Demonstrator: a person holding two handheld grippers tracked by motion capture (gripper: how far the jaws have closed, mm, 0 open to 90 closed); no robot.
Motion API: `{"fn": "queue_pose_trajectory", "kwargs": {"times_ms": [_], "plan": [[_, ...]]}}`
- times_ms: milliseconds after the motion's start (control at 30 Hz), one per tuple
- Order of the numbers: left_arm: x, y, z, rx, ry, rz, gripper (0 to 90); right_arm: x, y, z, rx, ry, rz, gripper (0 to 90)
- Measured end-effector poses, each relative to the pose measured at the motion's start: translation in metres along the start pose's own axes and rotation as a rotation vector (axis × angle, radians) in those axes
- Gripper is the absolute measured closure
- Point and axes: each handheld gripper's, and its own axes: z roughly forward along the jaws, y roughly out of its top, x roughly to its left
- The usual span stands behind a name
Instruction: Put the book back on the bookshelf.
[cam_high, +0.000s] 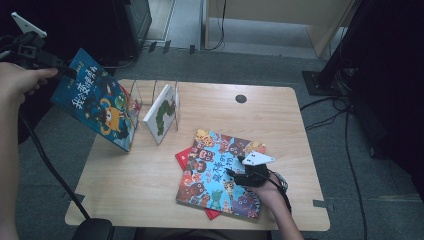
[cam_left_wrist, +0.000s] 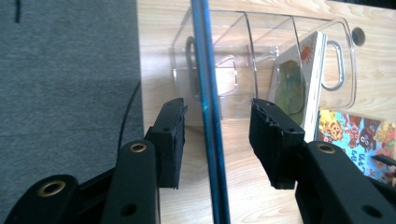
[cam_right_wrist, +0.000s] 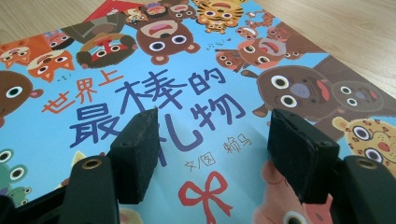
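Two grippers, fingers apart: left gripper (cam_left_wrist: 215, 140) straddling blue book (cam_high: 95, 97) edge untouched at tabletop (cam_high: 140, 175) left corner; right gripper (cam_right_wrist: 212, 154) over animal book (cam_right_wrist: 187, 93).

the red book (cam_high: 183, 157) lies mostly hidden under the animal book (cam_high: 220, 172).

A light wooden table (cam_high: 150, 170) is seen on grey carpet. Directly on it are set a clear divided rack (cam_high: 150, 100) and a red book (cam_high: 184, 159), overlaid by an animal-cover book (cam_high: 215, 175).
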Motion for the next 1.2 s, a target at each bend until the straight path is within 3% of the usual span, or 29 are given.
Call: {"fn": "queue_pose_trajectory", "kwargs": {"times_ms": [133,300,433,567,800,967,1033,1200], "plan": [[0.000,-0.003,-0.015,-0.045,-0.002,0.004,54.5,-0.002,0.000,0.000,-0.002,0.009,-0.003,34.8],[-0.006,-0.009,-0.029,-0.065,-0.004,0.021,54.2,-0.005,0.002,0.001,0.000,0.016,0.010,35.7],[-0.021,-0.014,-0.037,-0.089,-0.015,0.031,54.0,-0.004,0.005,0.004,0.011,0.009,-0.003,35.7],[-0.038,-0.021,-0.038,-0.092,-0.017,0.077,52.7,-0.007,0.007,0.005,0.019,0.011,0.000,37.0],[-0.059,-0.032,-0.025,-0.095,-0.033,0.123,51.7,-0.010,0.010,0.008,0.014,0.024,0.016,38.6],[-0.071,-0.043,-0.011,-0.111,-0.111,0.142,50.3,-0.015,0.013,0.009,0.026,0.018,0.020,38.8],[-0.079,-0.050,-0.005,-0.107,-0.090,0.175,50.1,-0.017,0.014,0.009,0.027,0.009,0.011,38.9],[-0.087,-0.067,0.009,-0.101,-0.108,0.190,50.0,-0.018,0.017,0.012,0.033,0.020,0.014,39.3]]}}
